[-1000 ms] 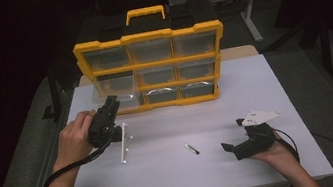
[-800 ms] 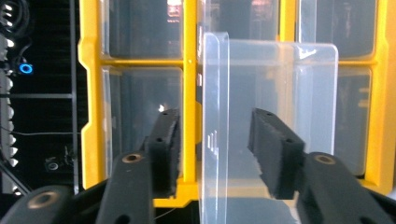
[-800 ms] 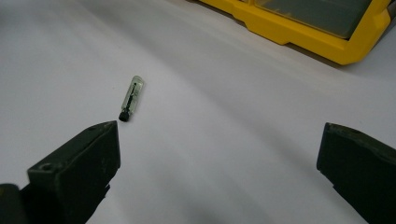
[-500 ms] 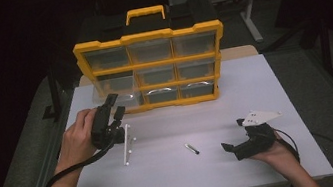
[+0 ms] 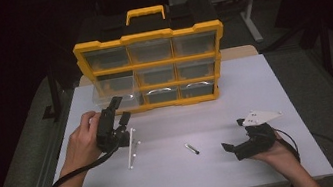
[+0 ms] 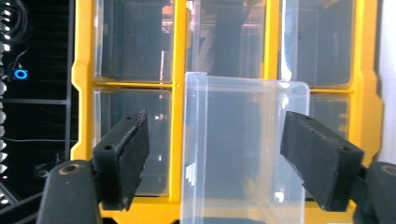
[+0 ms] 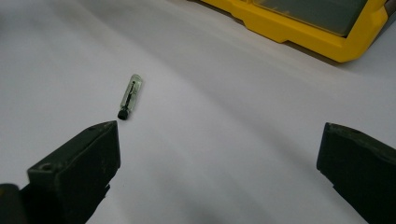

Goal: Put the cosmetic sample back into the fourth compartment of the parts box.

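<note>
The left hand-held gripper [image 6: 212, 168] is standing with its jaws spread; they have just been opening around the clear drawer [image 6: 243, 149], which is sitting between them untouched, pulled out of the yellow organizer [image 5: 151, 70] just behind, probably to receive parts. The drawer is looking empty. The right hand-held gripper [image 7: 215, 172] is waiting spread, with a small tube [image 7: 130, 95] lying on the table [image 5: 254, 84] ahead.

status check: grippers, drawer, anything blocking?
Left gripper just opened, off pulled-out clear drawer. Right gripper open, empty. Small tube lies ahead; nothing blocking.

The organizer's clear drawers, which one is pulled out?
The bottom-left drawer of the yellow organizer: it juts forward toward the left gripper, while the other drawers sit flush in the frame.
</note>
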`<state>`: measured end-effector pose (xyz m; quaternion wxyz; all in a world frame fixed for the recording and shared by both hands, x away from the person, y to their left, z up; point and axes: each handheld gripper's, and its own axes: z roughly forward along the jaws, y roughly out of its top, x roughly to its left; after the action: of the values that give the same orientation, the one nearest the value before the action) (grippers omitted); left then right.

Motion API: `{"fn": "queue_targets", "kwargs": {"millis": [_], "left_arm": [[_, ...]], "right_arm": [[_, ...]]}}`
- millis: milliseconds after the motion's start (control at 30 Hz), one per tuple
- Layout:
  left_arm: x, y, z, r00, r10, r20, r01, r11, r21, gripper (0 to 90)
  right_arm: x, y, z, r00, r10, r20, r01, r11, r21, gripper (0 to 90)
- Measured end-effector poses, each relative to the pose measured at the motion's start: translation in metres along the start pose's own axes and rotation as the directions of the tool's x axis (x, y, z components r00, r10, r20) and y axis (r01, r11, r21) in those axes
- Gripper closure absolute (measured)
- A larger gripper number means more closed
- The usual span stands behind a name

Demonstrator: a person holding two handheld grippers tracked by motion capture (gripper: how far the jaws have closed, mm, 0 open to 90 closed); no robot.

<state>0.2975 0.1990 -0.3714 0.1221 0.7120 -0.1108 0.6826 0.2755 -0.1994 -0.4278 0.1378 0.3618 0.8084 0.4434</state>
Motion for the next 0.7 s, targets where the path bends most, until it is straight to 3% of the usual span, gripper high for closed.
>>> {"fn": "queue_targets", "kwargs": {"millis": [533,700], "left_arm": [[-0.021,0.014,-0.006,0.9998,0.002,0.019,-0.001,0.9994,-0.036,10.1],[-0.027,0.017,-0.008,0.9997,-0.017,0.019,0.018,0.9988,-0.045,7.3]], "right_arm": [[0.000,0.000,0.002,0.9999,0.001,0.016,-0.001,1.000,-0.002,0.0],[0.003,0.002,0.003,0.9996,-0.001,0.028,0.002,1.000,-0.004,0.0]]}}
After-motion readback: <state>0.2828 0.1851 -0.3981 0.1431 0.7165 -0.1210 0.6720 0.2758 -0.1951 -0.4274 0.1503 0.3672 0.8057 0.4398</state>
